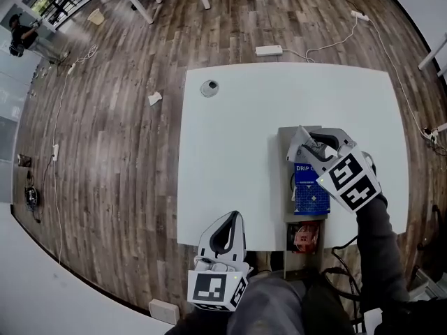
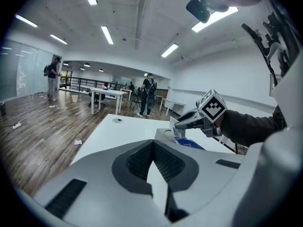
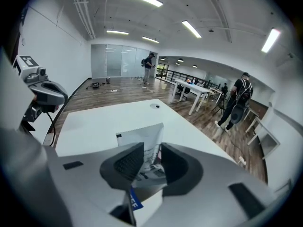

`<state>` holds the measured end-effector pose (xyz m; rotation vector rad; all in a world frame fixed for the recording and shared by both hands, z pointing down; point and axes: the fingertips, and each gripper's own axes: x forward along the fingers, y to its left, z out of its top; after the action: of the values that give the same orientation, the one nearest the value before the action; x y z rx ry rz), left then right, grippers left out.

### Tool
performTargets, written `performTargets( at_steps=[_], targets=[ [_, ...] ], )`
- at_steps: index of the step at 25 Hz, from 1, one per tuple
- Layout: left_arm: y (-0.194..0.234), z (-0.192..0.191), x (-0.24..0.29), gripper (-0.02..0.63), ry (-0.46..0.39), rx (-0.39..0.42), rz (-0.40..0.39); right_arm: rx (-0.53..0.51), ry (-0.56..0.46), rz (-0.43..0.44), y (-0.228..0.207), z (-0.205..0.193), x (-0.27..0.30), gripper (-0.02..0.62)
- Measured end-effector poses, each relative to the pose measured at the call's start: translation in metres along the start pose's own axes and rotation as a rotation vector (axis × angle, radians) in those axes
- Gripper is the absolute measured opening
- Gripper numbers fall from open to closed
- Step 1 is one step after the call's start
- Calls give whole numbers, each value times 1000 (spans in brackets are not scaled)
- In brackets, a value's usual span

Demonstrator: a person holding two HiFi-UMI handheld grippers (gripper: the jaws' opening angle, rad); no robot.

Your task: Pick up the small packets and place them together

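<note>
- White packet (image 3: 141,138) stands loose between the parted jaws of right gripper (image 3: 150,151), just above blue packet (image 1: 307,190).
- Left gripper (image 2: 152,145): jaws pressed together, empty.
- Risk: unsupported, it may topple clear of the blue one.

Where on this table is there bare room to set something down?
Bare: the table's left half, from the grommet to the left tool, and the far strip beyond the grey packet. Crowded: near right, where it and the blue packet sit by the right tool.
</note>
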<state>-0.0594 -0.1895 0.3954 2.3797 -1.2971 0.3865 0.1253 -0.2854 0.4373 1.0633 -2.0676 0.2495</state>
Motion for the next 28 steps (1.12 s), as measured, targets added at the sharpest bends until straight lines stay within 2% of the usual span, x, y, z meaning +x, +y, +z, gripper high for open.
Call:
performTargets(
  at_steps=[8, 13, 18, 23, 28],
  targets=[
    [-5, 3, -3, -6, -8, 1, -1, 14, -34, -9, -3, 6, -8, 153],
    [-2, 4, -4, -6, -12, 0, -9, 23, -42, -29, -2, 7, -7, 155],
    [0, 5, -5, -6, -21, 7, -27, 34, -73, -96, -9, 13, -19, 155],
    [-11, 11, -12, -6, -48, 32, -78, 51, -104, -170, -6, 15, -52, 155],
    [-32, 22, -23, -6, -92, 74, -176, 63, -112, -228, 17, 8, -92, 155]
  ],
)
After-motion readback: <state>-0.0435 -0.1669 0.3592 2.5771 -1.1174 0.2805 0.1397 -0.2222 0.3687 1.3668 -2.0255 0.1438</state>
